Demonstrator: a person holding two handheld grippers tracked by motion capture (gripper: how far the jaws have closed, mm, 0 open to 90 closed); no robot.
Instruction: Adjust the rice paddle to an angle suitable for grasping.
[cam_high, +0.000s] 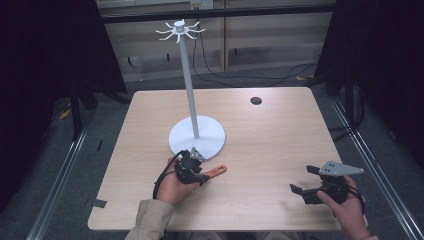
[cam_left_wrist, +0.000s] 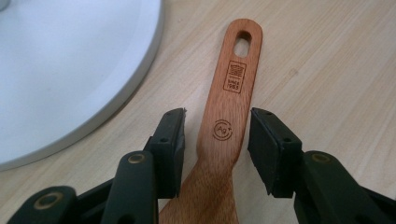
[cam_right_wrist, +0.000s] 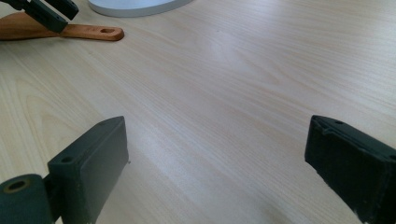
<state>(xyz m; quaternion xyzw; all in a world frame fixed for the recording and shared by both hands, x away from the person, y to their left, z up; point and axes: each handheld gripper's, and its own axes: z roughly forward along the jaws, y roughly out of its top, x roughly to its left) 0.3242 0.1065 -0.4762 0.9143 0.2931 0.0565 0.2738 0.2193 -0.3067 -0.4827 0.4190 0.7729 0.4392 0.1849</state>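
A wooden utensil's handle (cam_high: 216, 171), with a hanging hole at its end, lies flat on the table just in front of the stand's white round base (cam_high: 197, 135). My left gripper (cam_high: 197, 175) straddles it. In the left gripper view the handle (cam_left_wrist: 229, 116) runs up between the two jaws, with a small gap on each side, so my left gripper (cam_left_wrist: 217, 135) is open. My right gripper (cam_high: 303, 179) rests near the front right of the table, open with bare wood between its jaws (cam_right_wrist: 215, 154). In the right gripper view the handle (cam_right_wrist: 88, 31) lies far off at top left.
A thin white pole (cam_high: 189, 75) rises from the base to a crown of hooks (cam_high: 180, 30). A dark round hole (cam_high: 256, 100) sits at the far right of the table (cam_high: 270, 145). The base's rim (cam_left_wrist: 70, 60) lies close to the left jaw.
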